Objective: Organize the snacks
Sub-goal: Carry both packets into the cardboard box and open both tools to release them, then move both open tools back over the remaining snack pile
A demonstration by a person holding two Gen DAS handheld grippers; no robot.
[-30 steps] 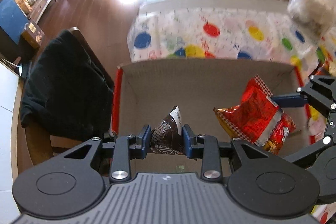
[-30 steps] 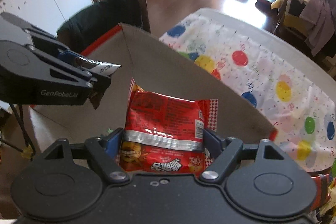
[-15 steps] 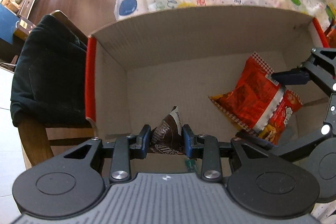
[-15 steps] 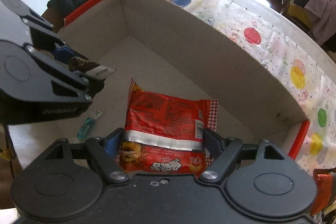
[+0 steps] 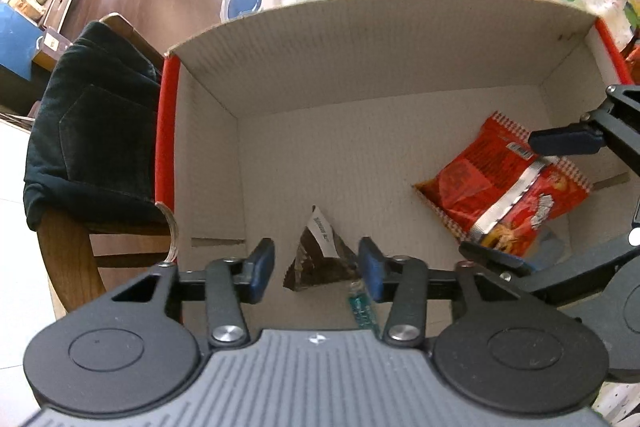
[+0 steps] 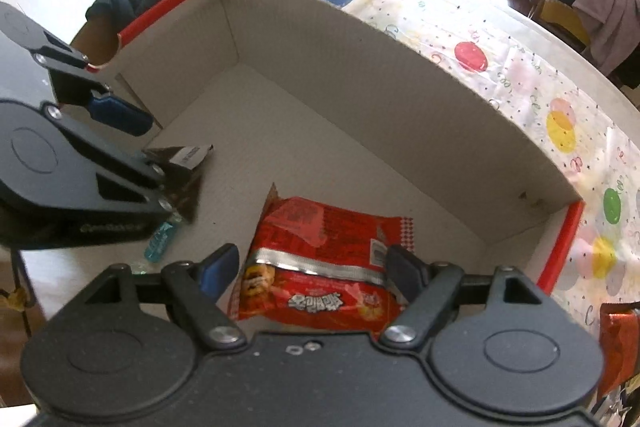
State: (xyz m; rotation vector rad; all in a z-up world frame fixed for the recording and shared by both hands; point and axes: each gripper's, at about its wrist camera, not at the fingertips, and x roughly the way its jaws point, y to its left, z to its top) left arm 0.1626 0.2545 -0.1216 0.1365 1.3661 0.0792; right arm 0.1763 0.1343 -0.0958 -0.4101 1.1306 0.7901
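Pointing steeply down into the cardboard box (image 5: 360, 39), both tools are at work over its plain corrugated floor. The left hand-held gripper (image 5: 316, 269) has just been opening its jaws, and the blue pads now stand clear on either side of the brown snack packet (image 5: 320, 259), a crinkly, glossy triangle with a white label at its tip, lying between them near the box's front wall. Just beside it lies a small teal wrapped sweet (image 6: 160, 241), slim and translucent.

Over on the right, the right hand-held gripper (image 6: 310, 269) stands wide, its pads at the two side edges of the red snack bag (image 6: 320, 259); the right pad touches the foil, while the left one looks just apart, so I cannot tell whether it grips. That bag is flat and shiny, with a silver band across it and a chequered seam.

Red tape edges the box's short walls. It sits on the counter (image 6: 520, 67) under a polka-dot plastic cloth, and a dark garment (image 5: 92, 131) drapes the wooden chair beside it.
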